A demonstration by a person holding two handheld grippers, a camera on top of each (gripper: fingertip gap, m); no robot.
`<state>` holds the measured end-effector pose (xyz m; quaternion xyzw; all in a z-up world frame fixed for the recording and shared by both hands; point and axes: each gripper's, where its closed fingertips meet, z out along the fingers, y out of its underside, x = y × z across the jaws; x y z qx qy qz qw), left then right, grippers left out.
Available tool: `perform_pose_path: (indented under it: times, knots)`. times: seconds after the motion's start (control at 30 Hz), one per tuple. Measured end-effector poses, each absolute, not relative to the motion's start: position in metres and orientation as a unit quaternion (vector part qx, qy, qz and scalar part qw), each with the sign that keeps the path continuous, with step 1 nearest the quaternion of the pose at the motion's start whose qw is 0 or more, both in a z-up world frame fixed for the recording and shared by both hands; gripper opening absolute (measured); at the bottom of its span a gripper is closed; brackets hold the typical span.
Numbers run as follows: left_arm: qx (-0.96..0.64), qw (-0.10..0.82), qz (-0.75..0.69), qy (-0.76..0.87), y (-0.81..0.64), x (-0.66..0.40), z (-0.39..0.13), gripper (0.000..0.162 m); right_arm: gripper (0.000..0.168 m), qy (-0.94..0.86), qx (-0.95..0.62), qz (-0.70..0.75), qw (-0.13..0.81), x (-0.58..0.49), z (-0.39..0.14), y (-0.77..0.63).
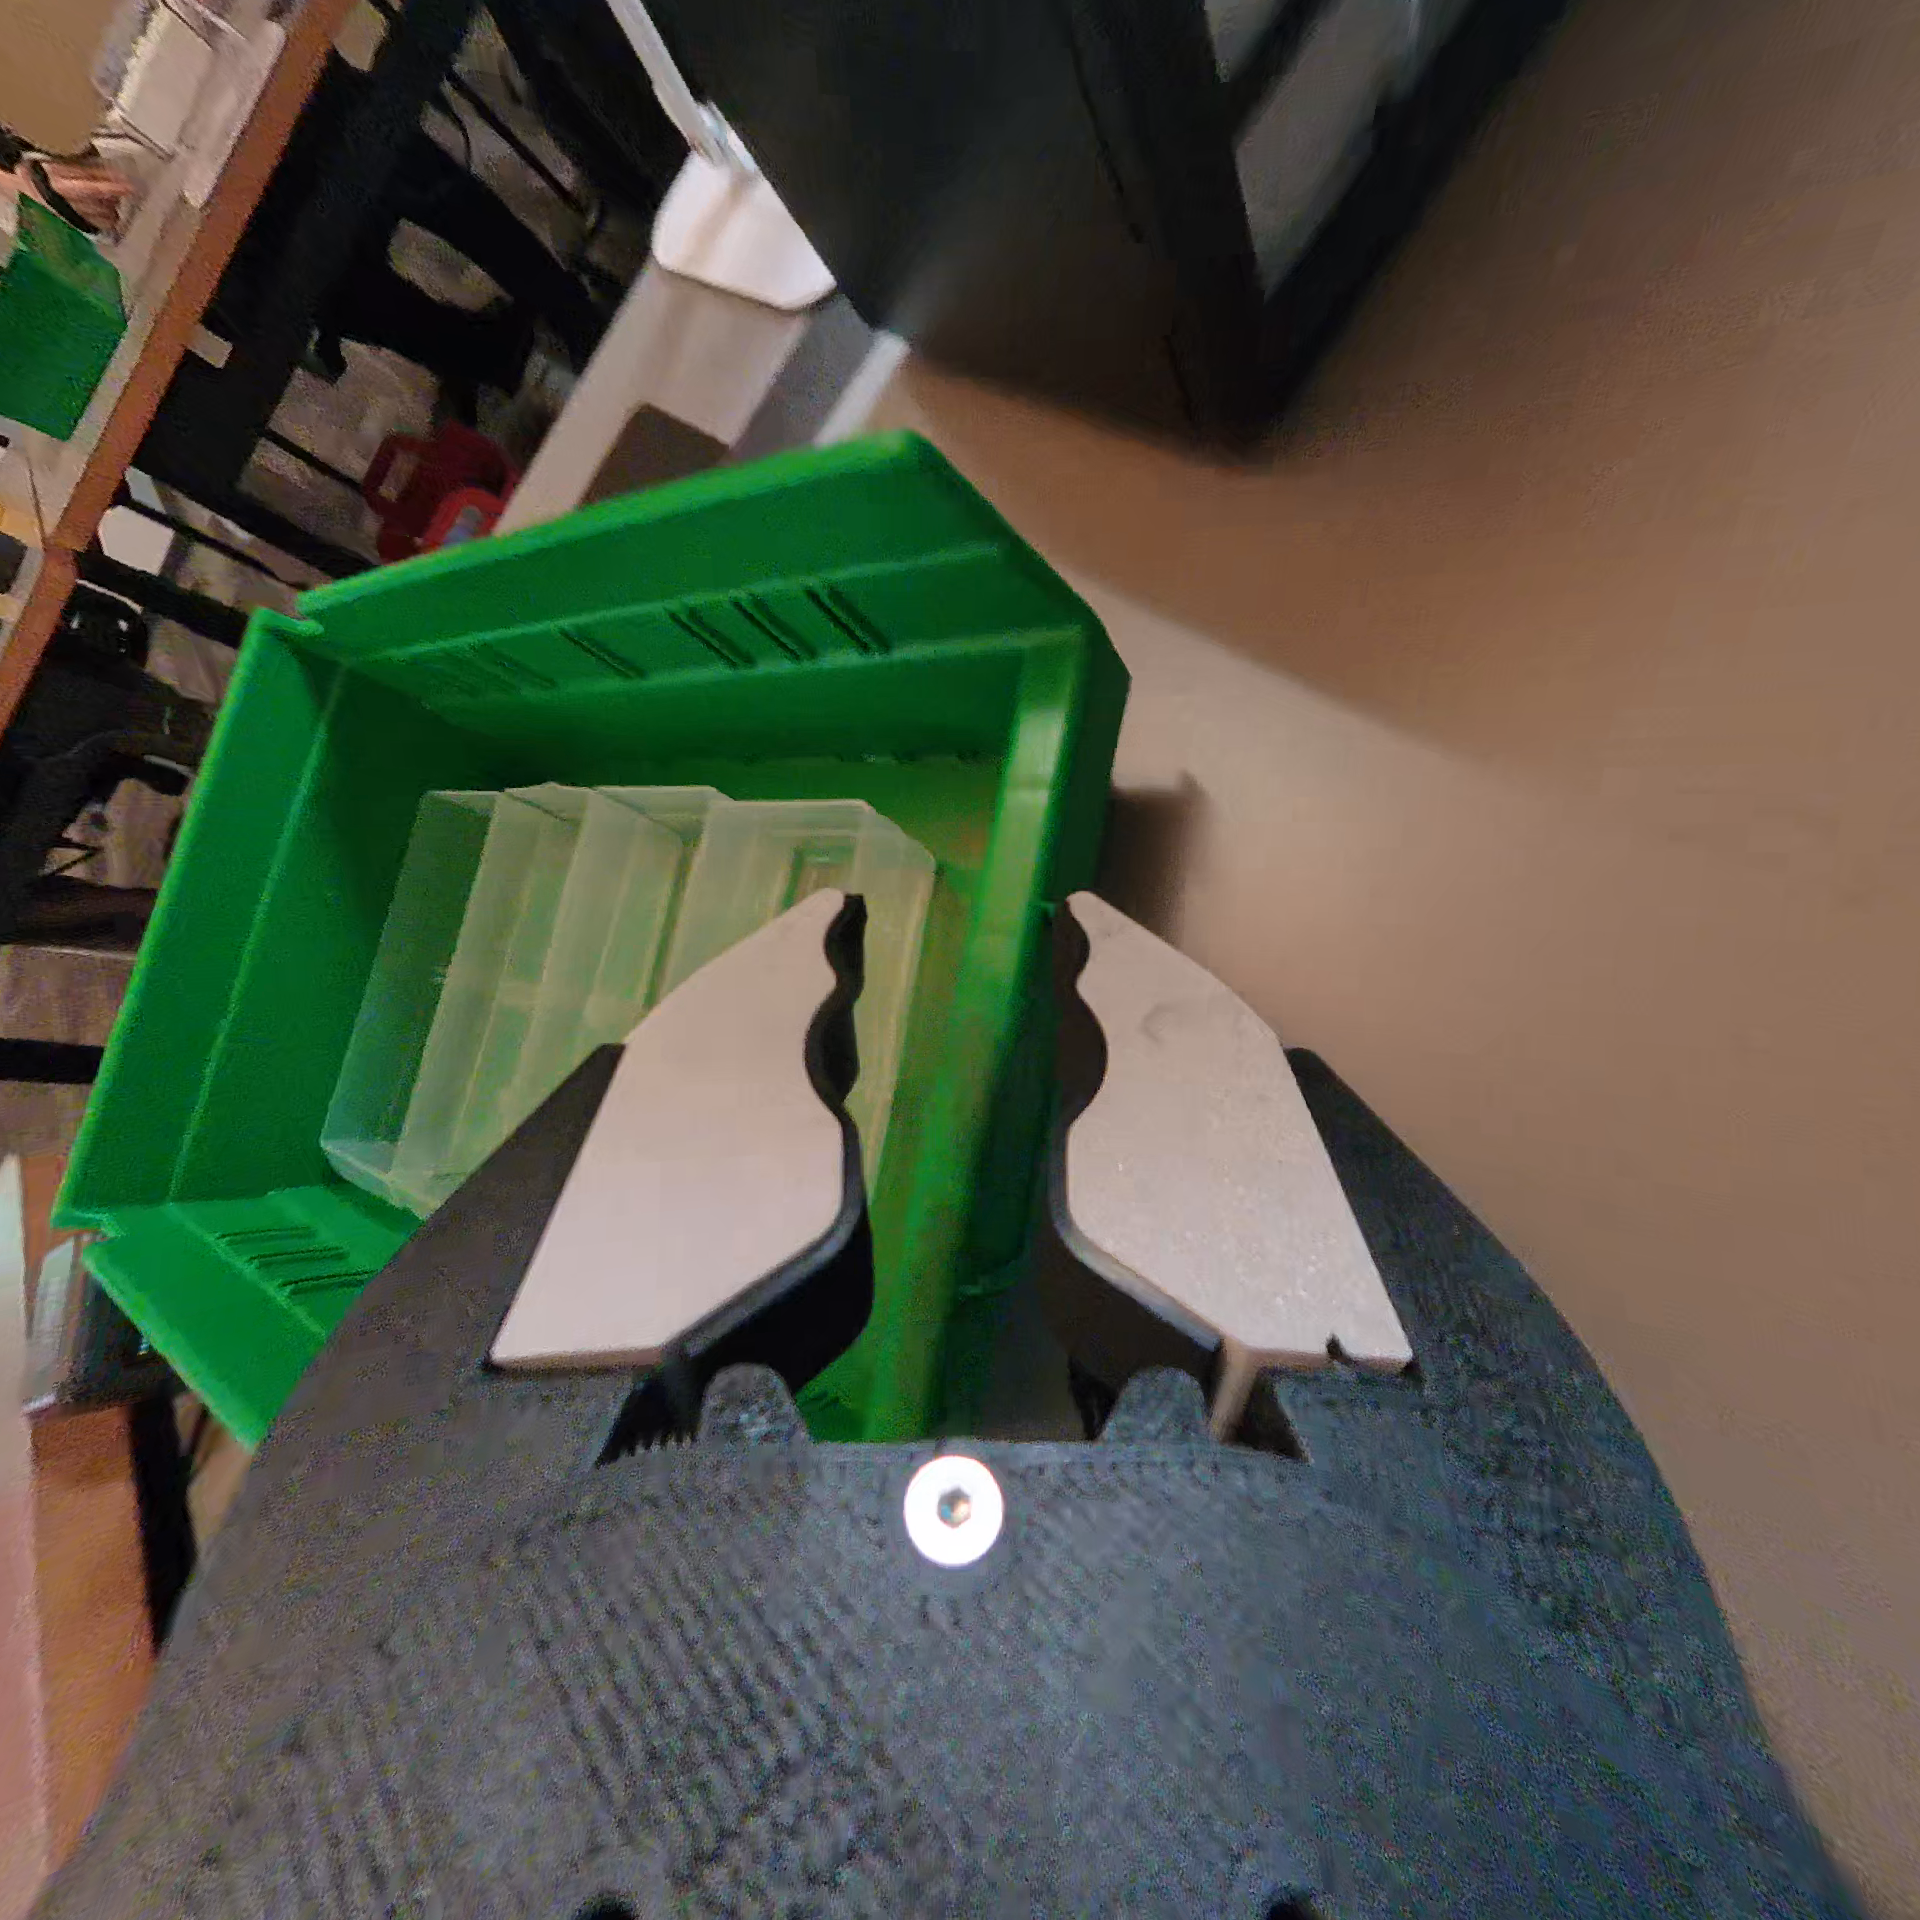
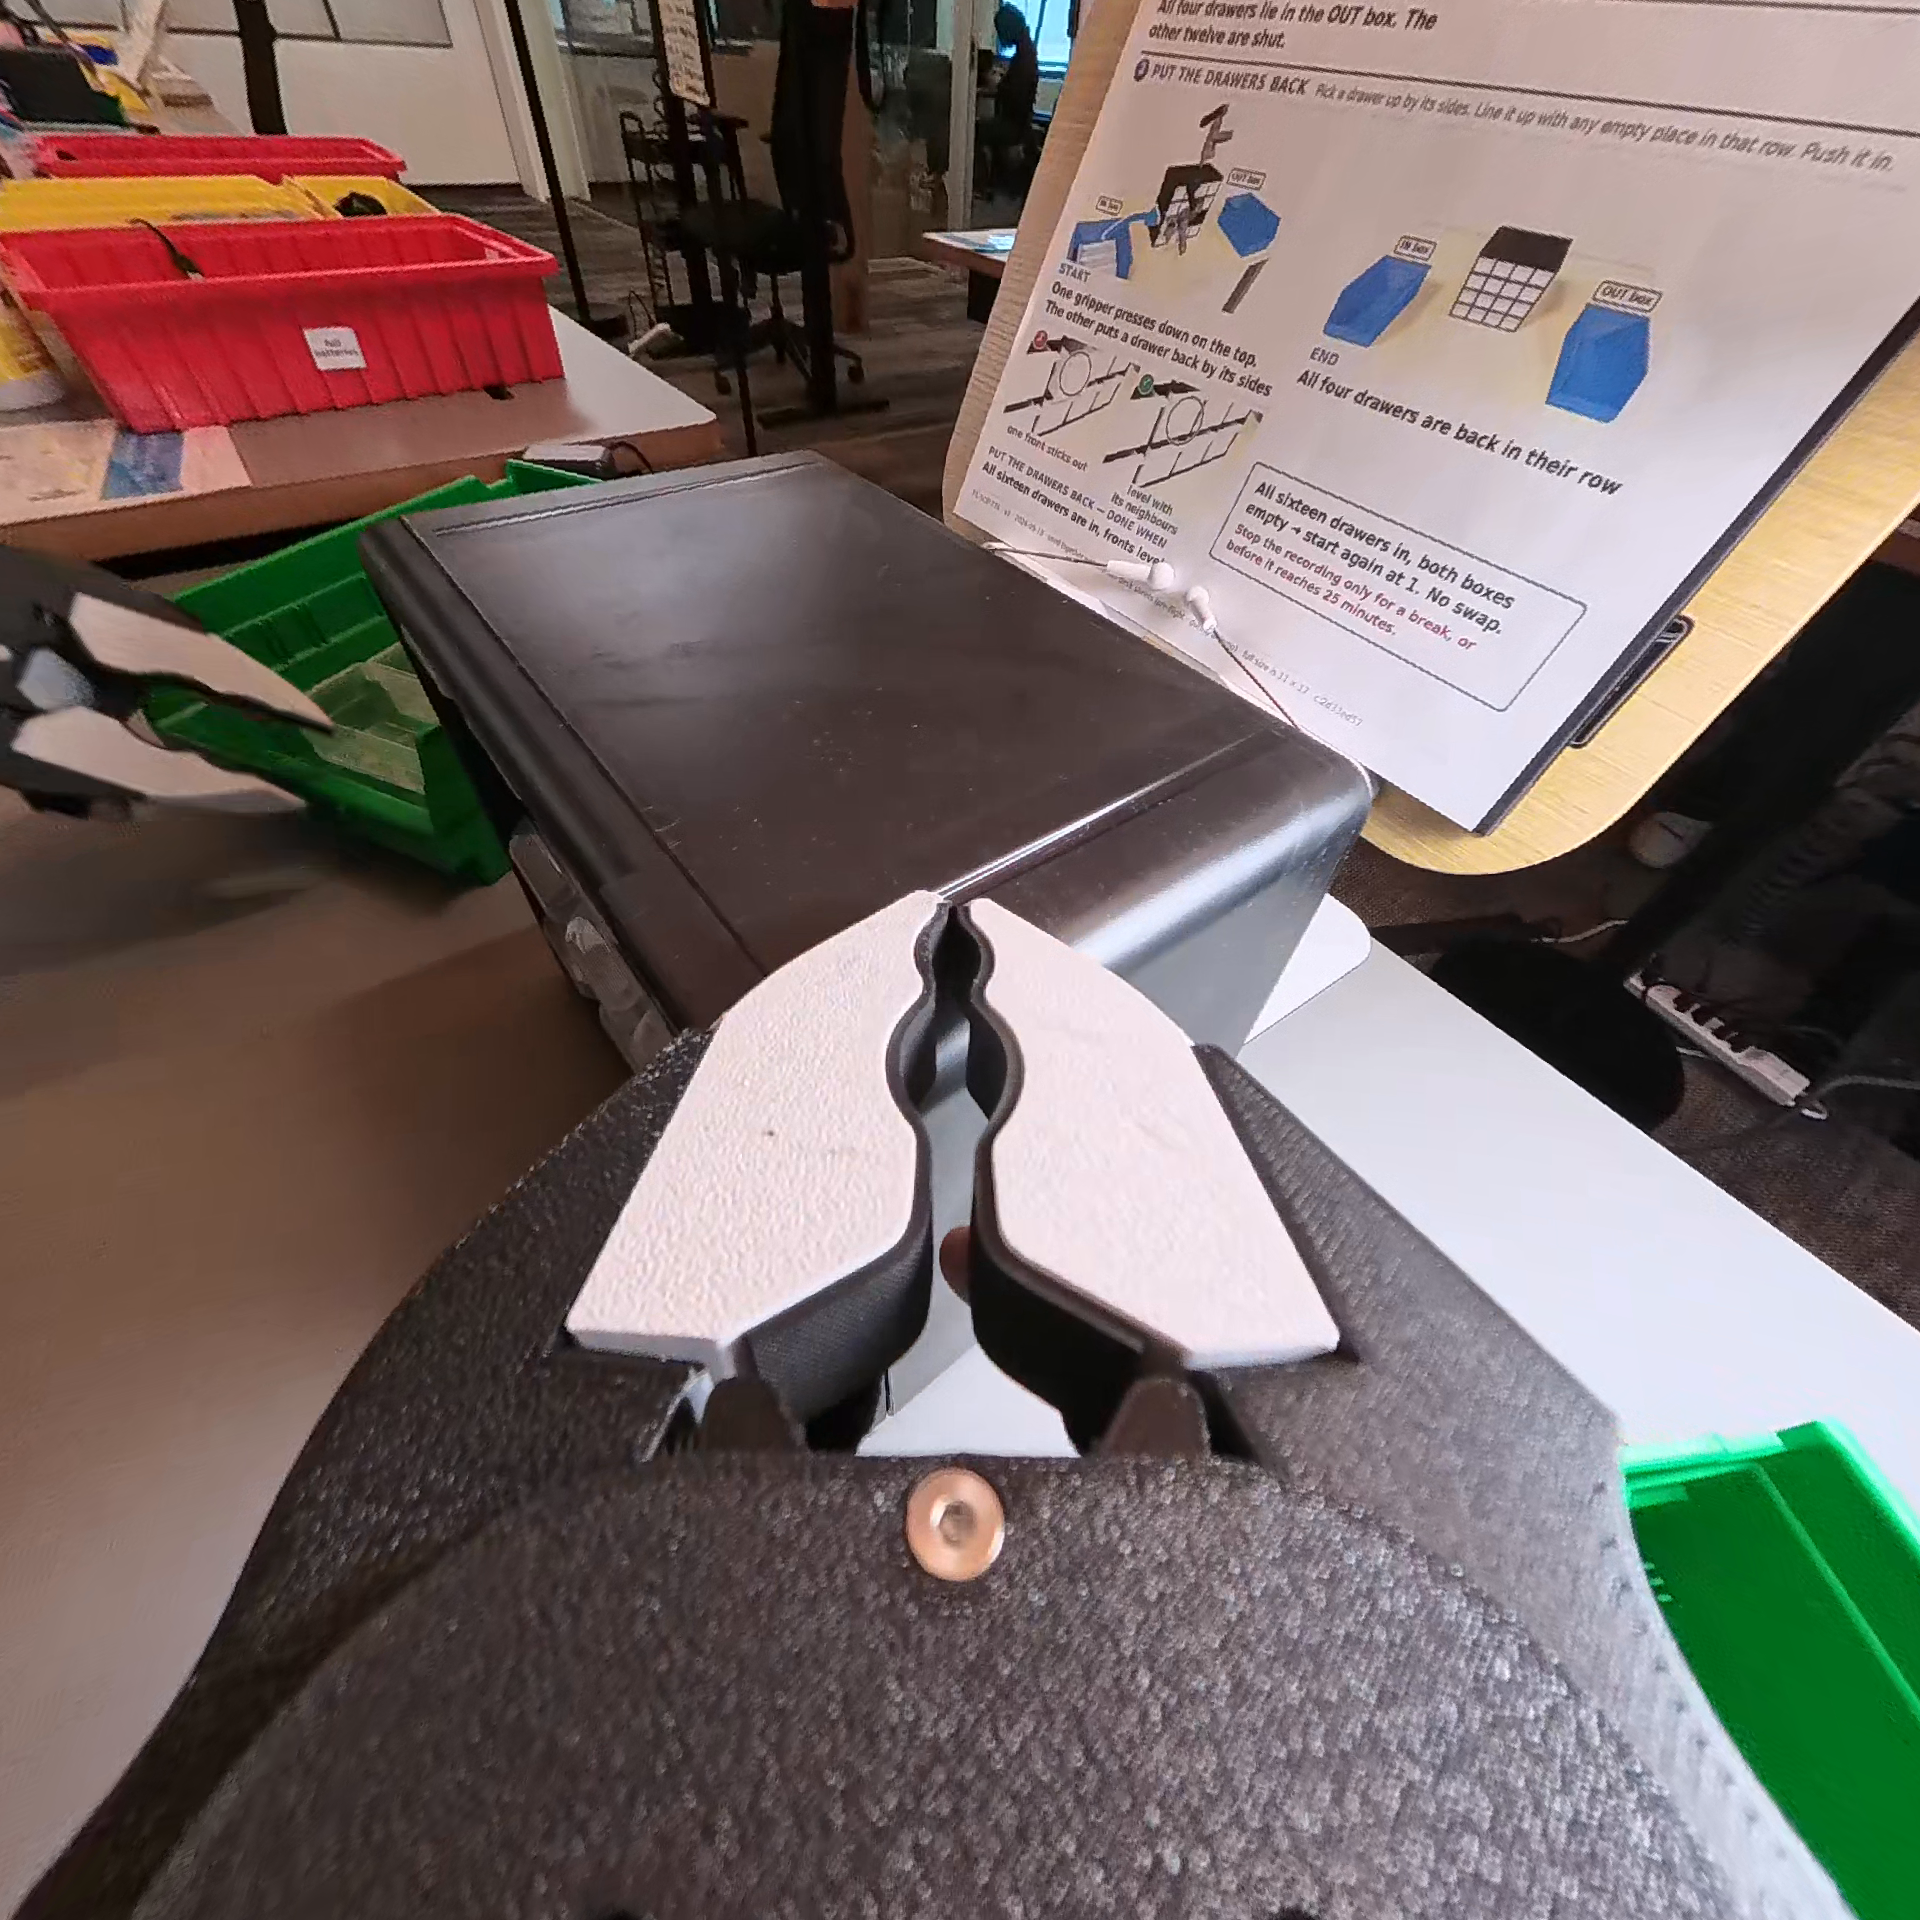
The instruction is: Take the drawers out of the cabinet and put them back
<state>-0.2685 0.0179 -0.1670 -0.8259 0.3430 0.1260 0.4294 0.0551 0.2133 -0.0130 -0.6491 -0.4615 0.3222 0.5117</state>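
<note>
Fingers [image 1: 727,1091] of the left gripper [image 1: 956,914] stood parted and empty over the green bin [image 1: 239,935], straddling its right-hand wall, with the clear drawers [image 1: 540,966] lying inside at about ten o'clock from the tips, long axes running away from the camera. At least two drawers could be made out, packed side by side; overlap hid any exact count. In the right wrist view, the right gripper [image 2: 951,914] was clenched on nothing, tips meeting at the near top edge of the single black cabinet [image 2: 810,675]. The left gripper was plainly the nearer to the drawers, so the next pickup likely fell to it. A second green bin [image 2: 1787,1621] showed at four o'clock, and two red bins [image 2: 291,322] at ten o'clock.
</note>
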Motion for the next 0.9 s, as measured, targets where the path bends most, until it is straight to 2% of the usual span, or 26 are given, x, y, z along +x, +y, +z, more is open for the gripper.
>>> perform_pose_path:
  times: [0.13, 0.27, 0.37, 0.57, 0.7, 0.9]
  knots:
    - [-0.827, 0.449, 0.105, 0.321, 0.019, -0.284, -0.128, 0.036, 0.0, -0.463, -0.648, 0.321, 0.512, 0.055, -0.013, 0.212]
    - [-0.84, 0.391, 0.14, 0.349, 0.023, -0.313, -0.104, 0.035, 0.0, -0.468, -0.647, 0.317, 0.512, 0.055, -0.013, 0.21]
    - [-0.862, 0.3, 0.151, 0.379, 0.025, -0.336, -0.11, 0.031, 0.0, -0.469, -0.647, 0.31, 0.515, 0.055, -0.013, 0.21]
    - [-0.868, 0.069, 0.169, 0.462, 0.011, -0.378, -0.153, 0.03, 0.0, -0.467, -0.649, 0.305, 0.518, 0.056, -0.013, 0.21]
    - [-0.85, -0.043, 0.141, 0.505, -0.004, -0.382, -0.175, 0.032, 0.0, -0.465, -0.649, 0.306, 0.519, 0.056, -0.013, 0.209]
    - [-0.772, -0.2, 0.19, 0.573, -0.017, -0.398, -0.192, 0.036, 0.0, -0.463, -0.646, 0.316, 0.518, 0.056, -0.013, 0.209]
